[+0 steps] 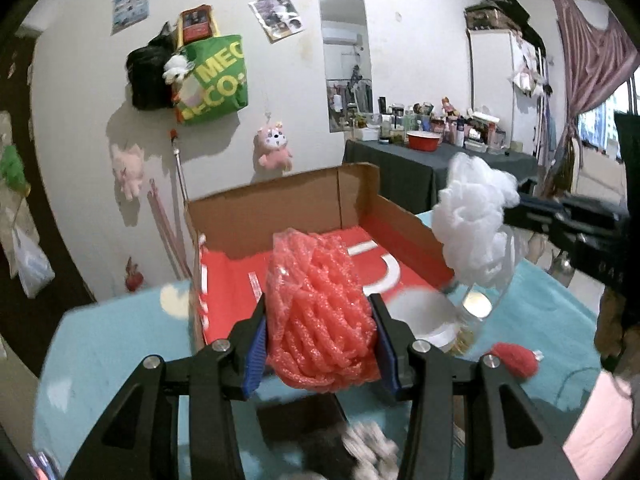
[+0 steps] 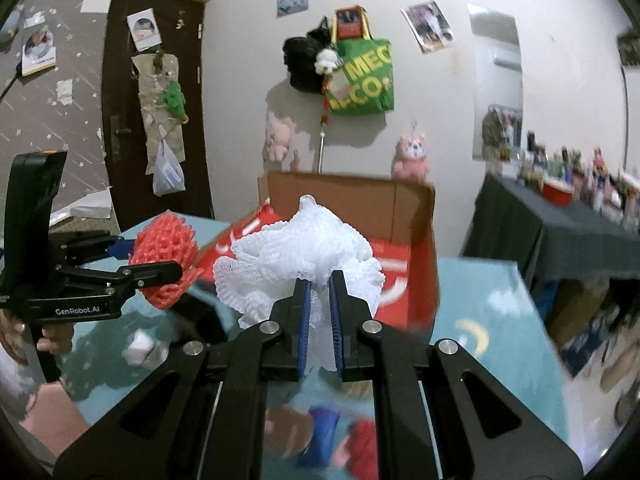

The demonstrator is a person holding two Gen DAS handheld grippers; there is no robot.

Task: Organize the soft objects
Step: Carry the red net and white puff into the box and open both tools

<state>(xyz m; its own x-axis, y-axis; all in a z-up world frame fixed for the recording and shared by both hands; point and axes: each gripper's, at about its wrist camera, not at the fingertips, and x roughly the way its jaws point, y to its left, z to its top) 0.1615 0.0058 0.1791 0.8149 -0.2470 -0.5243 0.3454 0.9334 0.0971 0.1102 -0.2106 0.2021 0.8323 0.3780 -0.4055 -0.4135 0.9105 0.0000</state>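
While clamped — pink net (image 1: 320, 312) fills left tool (image 1: 320, 340).

Items on the table (image 2: 480, 304) below the jaws blur beyond recognition.

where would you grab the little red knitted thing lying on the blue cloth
Grip the small red knitted piece across its rounded middle, coming from above with the jaws spanning its short width. It lies flat and alone on the blue tablecloth, tapering to a white tip on the right, too thin for a secure hold.
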